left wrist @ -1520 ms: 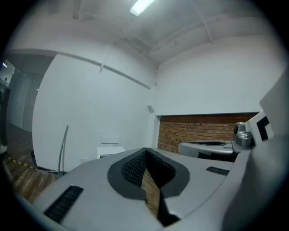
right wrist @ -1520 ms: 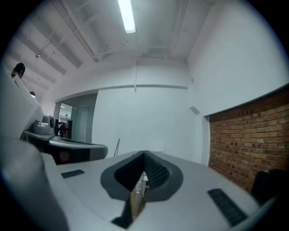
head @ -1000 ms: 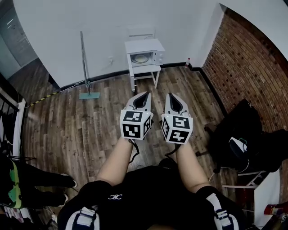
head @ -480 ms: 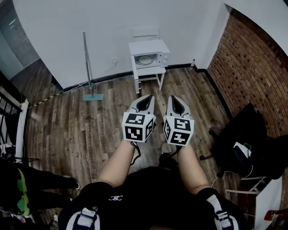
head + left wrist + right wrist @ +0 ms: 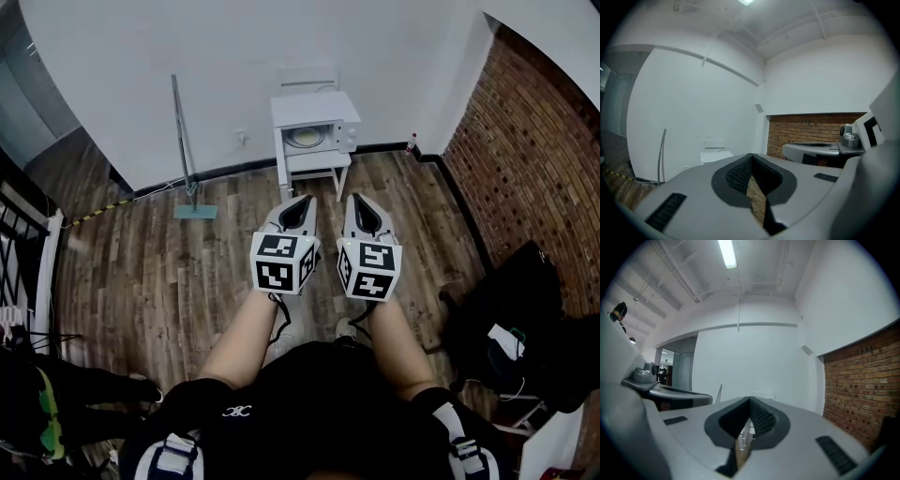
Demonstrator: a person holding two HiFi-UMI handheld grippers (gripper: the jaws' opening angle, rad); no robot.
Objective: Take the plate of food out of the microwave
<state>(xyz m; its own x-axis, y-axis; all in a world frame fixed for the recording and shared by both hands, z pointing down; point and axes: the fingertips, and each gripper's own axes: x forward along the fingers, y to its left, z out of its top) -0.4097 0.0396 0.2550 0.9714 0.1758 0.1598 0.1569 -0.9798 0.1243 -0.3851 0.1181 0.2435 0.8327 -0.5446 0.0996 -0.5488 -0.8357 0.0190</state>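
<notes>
Both grippers, left (image 5: 302, 201) and right (image 5: 357, 201), are closed tight on nothing, side by side, pointing across the room. Well ahead of them one microwave (image 5: 316, 120) sits on one white stand (image 5: 314, 167), its front facing them, with one plate (image 5: 306, 138) lying flat inside. One mop (image 5: 184, 141) leans ahead-left. Floorboards (image 5: 234, 216) lie between.

Moves nearer the microwave (image 5: 315, 117), bringing the left claw (image 5: 304, 201) and right claw (image 5: 357, 201) closer to the white bench (image 5: 317, 161) under it. Shows microwave and mop (image 5: 192, 187) lower and further right in the head view, and the black chair (image 5: 525, 309) slid toward the lower right corner.
</notes>
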